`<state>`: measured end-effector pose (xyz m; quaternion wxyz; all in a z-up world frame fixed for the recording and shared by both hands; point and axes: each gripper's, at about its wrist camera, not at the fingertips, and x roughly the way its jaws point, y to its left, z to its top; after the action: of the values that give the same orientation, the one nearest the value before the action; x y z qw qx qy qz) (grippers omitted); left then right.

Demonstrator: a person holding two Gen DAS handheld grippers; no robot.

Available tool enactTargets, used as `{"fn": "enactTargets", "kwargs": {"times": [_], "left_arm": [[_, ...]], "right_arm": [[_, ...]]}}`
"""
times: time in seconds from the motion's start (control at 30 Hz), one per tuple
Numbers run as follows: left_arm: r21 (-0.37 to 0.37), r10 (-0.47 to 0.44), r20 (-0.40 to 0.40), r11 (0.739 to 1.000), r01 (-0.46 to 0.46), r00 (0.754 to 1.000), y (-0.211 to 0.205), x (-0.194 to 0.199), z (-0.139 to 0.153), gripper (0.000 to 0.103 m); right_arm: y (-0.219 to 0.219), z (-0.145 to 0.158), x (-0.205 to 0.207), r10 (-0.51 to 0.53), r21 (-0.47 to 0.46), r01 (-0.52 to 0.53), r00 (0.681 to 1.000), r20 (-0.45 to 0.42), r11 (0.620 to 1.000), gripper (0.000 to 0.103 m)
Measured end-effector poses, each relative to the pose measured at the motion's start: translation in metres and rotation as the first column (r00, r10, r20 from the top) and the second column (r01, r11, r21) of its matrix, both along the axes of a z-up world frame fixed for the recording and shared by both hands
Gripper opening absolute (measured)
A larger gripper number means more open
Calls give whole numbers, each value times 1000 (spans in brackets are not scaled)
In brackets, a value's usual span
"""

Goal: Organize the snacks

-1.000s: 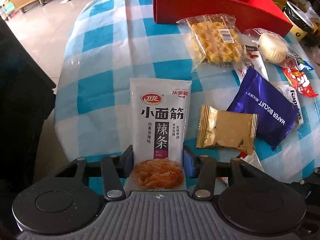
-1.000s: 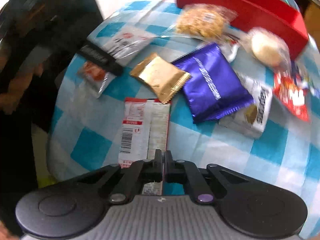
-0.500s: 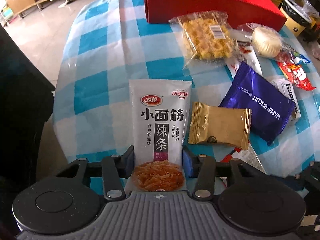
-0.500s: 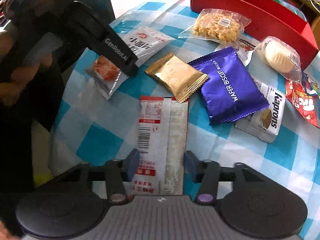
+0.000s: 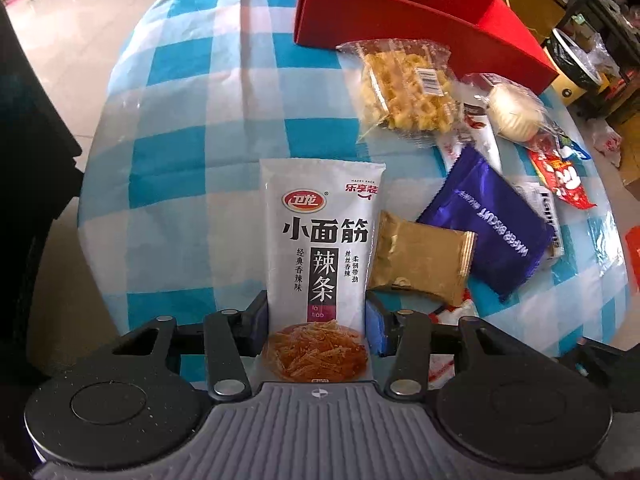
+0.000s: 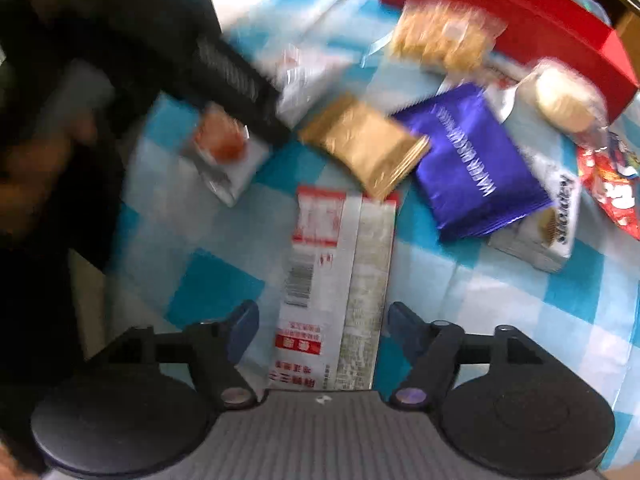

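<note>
White foil fills the middle of the left wrist view: the latiao packet stands between the jaws of the left gripper, which are clenched on its lower edges, the pads pressing either side. Taking the red box as landmark, this packet is well short of it, nearer the camera, across a stretch of checked tablecloth. The gold packet lies just beside the held one, on the side of the purple wafer packet; the bag of yellow puffs almost touches the box's front wall. The step in hand looks like the first pick-ups. The next move would be carrying this packet forward over the box wall and letting go inside. The gripper points steeply down at the table.

From the right wrist view, blurred, the right gripper stands released, its jaws having just been opening wide. The red-and-white packet lies flat between them with clear gaps on both sides, far on the near side of the red box. I judge it needs to settle lower and close on the packet's edges before any lift. It too tilts steeply downward. The person's hand shows dimly on the left gripper's handle.
</note>
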<state>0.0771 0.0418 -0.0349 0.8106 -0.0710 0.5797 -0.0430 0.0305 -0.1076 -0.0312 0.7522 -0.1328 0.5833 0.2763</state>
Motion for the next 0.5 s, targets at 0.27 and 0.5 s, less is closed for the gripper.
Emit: {"fn": "enactTargets", "kwargs": {"times": [0.27, 0.5], "left_arm": [[-40, 1, 5, 999, 0, 1000, 6, -2, 2, 56], [-84, 17, 49, 996, -13, 999, 10, -9, 13, 54]], "right_arm": [[-15, 8, 8, -6, -48, 5, 1000, -10, 999, 46], [-28, 21, 5, -65, 4, 65, 998, -4, 998, 35]]}}
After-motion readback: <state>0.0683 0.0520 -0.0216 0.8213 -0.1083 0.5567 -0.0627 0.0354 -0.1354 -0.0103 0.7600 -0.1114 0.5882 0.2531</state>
